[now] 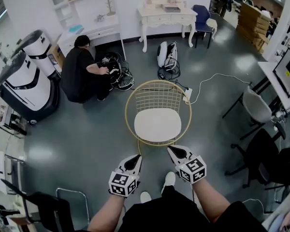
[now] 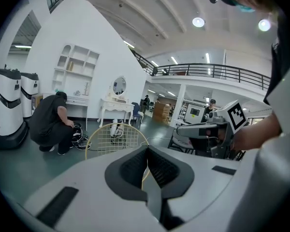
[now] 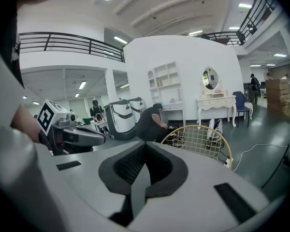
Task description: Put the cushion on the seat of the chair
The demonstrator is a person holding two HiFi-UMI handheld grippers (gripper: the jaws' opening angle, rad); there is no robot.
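- A gold wire chair (image 1: 157, 98) stands on the grey floor straight ahead of the person holding the tools. A white cushion (image 1: 157, 125) lies flat on its seat and looks roughly centred inside the rim.
- The left gripper (image 1: 135, 158) hangs just short of the seat's front edge. Its jaws are pressed together with nothing between them.
- The right gripper (image 1: 174, 152) hangs beside it, a little nearer the seat. Its jaws are also together and empty.
- The placing looks done, so the main risk is undoing it. A closed tip that brushes the cushion's front edge could drag it toward the rim or off the seat. Nothing visible ties the cushion down.
- The chair looks light, and a bump on its frame could shift or tip it.
- A white cable (image 1: 209, 81) and a power strip (image 1: 187, 94) lie on the floor just behind the chair. A pushed chair could catch on them.
- A person crouches (image 1: 82, 74) to the left, well apart from the chair and unlikely to be struck.
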